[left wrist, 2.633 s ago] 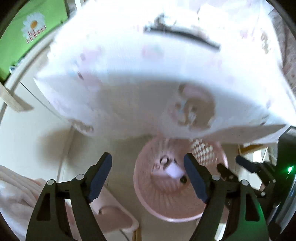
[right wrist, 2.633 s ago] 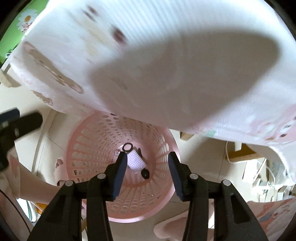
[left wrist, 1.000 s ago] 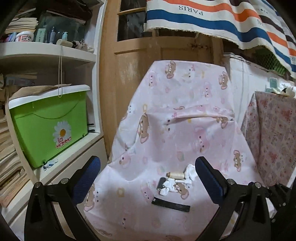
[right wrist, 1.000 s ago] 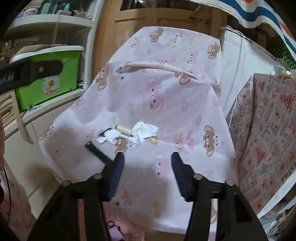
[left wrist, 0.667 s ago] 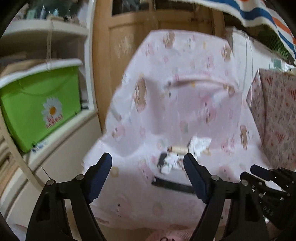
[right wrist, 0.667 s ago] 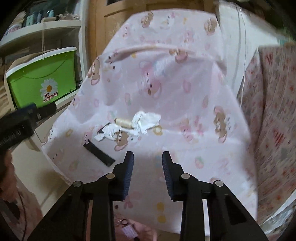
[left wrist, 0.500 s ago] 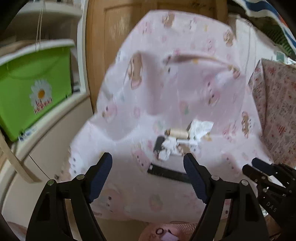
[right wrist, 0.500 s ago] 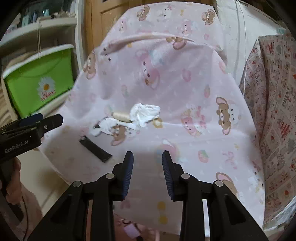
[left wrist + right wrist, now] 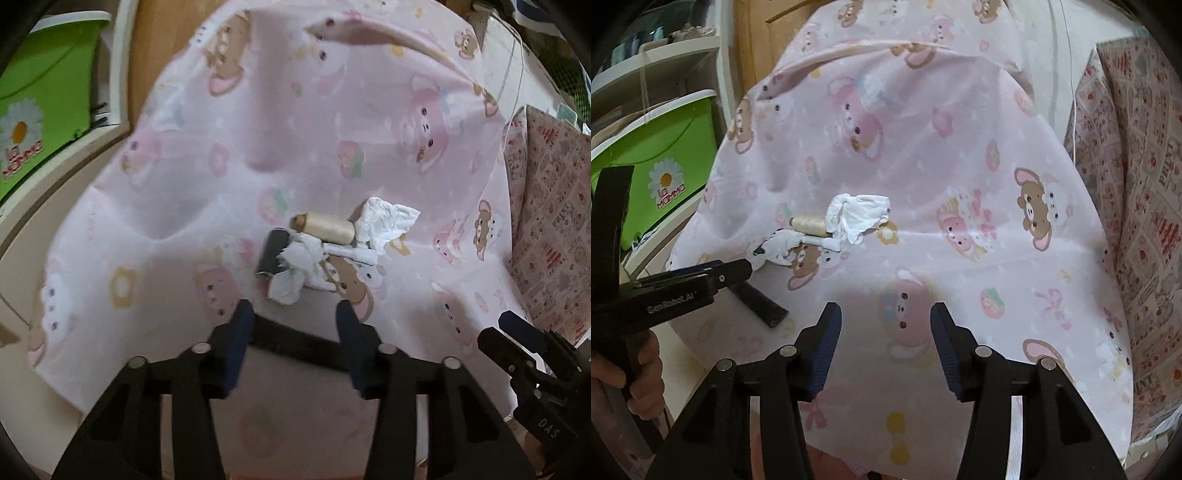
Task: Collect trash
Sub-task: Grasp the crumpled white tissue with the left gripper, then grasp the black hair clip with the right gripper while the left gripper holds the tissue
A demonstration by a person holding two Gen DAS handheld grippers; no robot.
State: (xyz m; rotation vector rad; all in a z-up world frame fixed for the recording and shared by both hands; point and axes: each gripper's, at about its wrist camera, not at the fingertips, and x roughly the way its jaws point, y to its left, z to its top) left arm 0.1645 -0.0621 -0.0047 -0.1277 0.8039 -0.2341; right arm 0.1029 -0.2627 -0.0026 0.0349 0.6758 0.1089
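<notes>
Pink bear-print cloth (image 9: 229,155) drapes a rounded piece of furniture and fills both views; what lies under it cannot be told. Green bin (image 9: 661,170) with a daisy label sits on a white shelf at left. Patterned fabric (image 9: 1137,184) hangs at right.

Right gripper (image 9: 884,325): over bare cloth, well short of the trash. Jaws part open and have just been opening; nothing between them.

Left gripper (image 9: 291,332): low over the cloth's near edge, just short of the trash pile. Jaws part open and have just been closing, not gripping. Dark strip (image 9: 291,343) lies crosswise between the fingers; contact with the pads cannot be told. In the right wrist view this gripper (image 9: 738,273) comes in from the left, held by a hand (image 9: 642,369), tips over the strip's (image 9: 761,299) far end.

Trash, clustered mid-cloth:
- crumpled white tissue (image 9: 384,225), rightmost
- second crumpled tissue (image 9: 299,269), nearest the left gripper
- cream thread spool (image 9: 325,227) on its side, between and touching the two tissues
- dark cylinder (image 9: 271,254), against the near tissue's left side
- small white stick (image 9: 351,253), below the spool
</notes>
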